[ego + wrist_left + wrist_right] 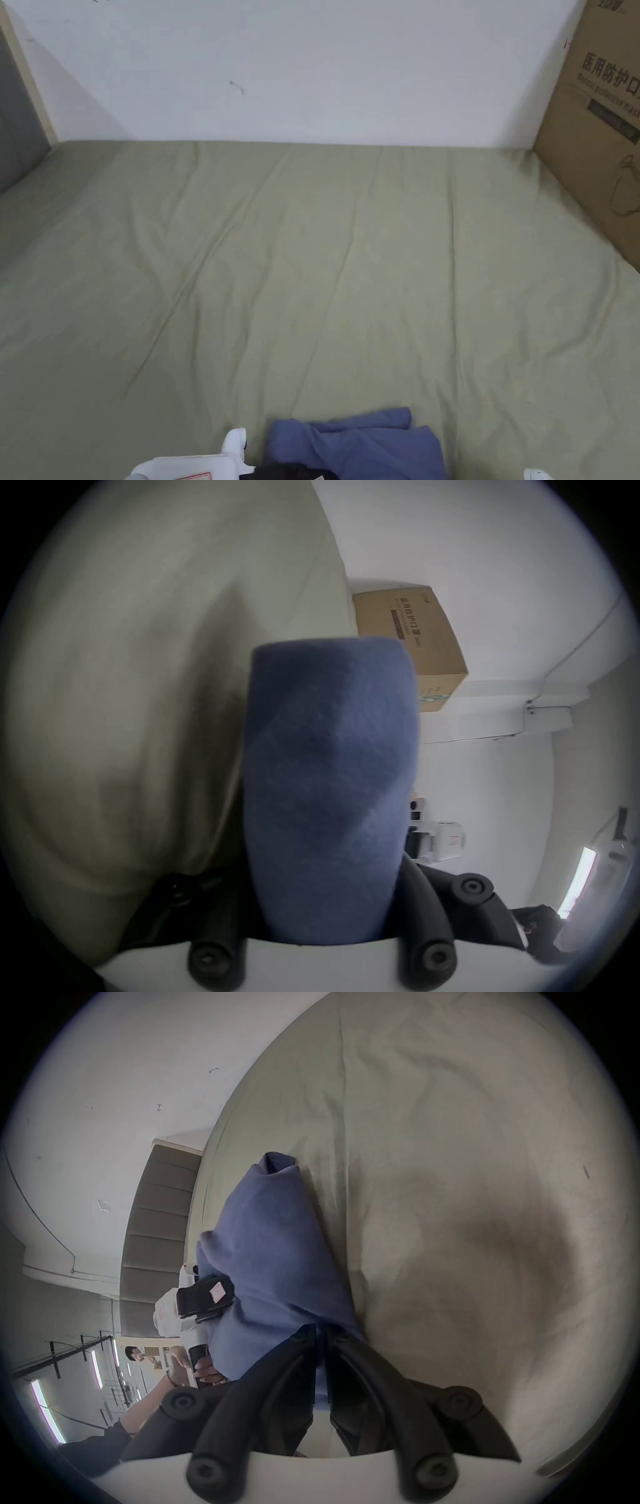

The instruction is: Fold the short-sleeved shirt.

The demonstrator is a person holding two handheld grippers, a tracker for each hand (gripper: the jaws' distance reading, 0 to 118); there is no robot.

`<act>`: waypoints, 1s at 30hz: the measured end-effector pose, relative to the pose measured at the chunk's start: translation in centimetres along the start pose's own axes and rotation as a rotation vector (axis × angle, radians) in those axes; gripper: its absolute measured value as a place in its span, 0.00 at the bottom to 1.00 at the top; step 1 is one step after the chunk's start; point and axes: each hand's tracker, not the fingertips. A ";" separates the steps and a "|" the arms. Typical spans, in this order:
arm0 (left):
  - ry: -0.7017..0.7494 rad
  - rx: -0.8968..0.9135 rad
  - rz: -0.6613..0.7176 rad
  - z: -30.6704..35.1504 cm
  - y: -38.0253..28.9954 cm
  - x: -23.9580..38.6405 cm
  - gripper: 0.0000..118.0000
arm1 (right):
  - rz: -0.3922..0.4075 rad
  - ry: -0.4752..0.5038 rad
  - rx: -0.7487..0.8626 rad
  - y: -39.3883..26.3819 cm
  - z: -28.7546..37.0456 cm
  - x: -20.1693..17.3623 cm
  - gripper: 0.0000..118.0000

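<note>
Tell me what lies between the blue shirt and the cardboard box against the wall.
In the head view, only bare, wrinkled olive sheet lies between the blue shirt at the near edge and the cardboard box at the far right.

The right hand-held gripper point(322, 1342) has its two black jaws drawn together on a fold of the blue shirt point(273, 1255), which bunches up just ahead of the jaw tips and runs away from them over the olive bed sheet point(467, 1172). Off to the left side of the jaws, the left hand-held gripper point(202, 1298) sits against the same cloth, with a hand point(202, 1371) behind it.
</note>
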 end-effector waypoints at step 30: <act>1.324 -0.052 -0.376 36.9 11.6 8.3 0.51 | 0.207 -0.151 0.191 -3.8 10.2 -11.9 0.06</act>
